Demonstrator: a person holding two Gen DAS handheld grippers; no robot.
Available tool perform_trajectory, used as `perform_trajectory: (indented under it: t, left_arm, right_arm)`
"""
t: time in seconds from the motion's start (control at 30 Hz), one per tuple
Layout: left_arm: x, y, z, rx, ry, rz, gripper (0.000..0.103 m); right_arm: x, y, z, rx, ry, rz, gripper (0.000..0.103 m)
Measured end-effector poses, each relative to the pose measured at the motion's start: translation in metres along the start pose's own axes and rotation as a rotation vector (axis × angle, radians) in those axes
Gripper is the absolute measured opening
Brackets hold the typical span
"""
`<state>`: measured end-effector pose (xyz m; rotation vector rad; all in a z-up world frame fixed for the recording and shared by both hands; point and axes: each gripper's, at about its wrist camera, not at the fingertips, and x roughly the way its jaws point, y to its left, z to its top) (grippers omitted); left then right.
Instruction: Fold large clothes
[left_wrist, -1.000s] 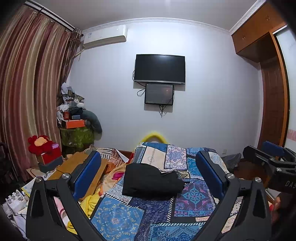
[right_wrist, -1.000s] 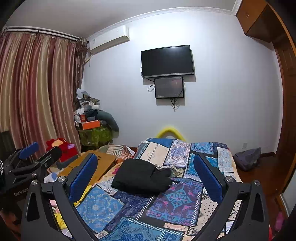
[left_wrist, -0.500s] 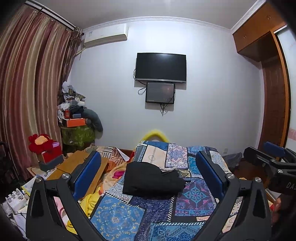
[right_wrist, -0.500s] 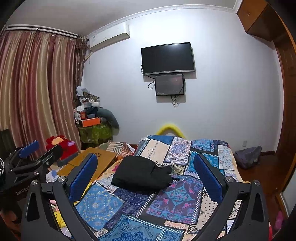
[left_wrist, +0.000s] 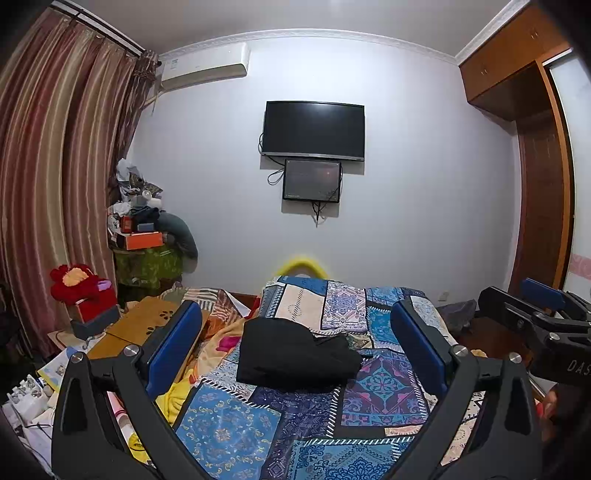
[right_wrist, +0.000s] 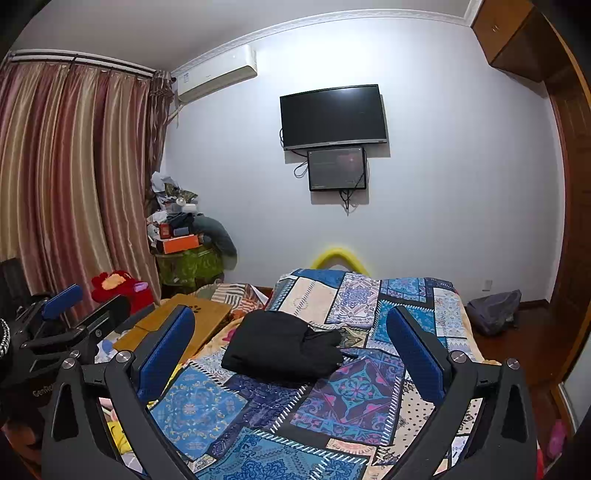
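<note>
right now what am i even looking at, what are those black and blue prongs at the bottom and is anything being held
There is no robot here. A person holds a hand tool with two jaws in each hand, and a wide-angle camera on each tool looks out along them. One picture comes from the left gripper, the other from the right gripper. The blue parts are its pads. Both tools stand open and hold nothing. Ahead lies a bed with a patchwork quilt, and on it a black garment in a compact bundle, untouched.
</note>
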<state>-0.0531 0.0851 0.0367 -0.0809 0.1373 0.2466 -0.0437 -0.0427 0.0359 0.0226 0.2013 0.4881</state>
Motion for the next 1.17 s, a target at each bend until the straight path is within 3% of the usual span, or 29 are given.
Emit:
perform_trajectory:
  t: [1.17]
  left_arm:
    - [0.0035,0.0019,-0.0037,0.000,0.021,-0.048,0.102]
  right_arm:
    - [0.0040,0.0007,-0.0007,0.009,0.018,-0.006,0.103]
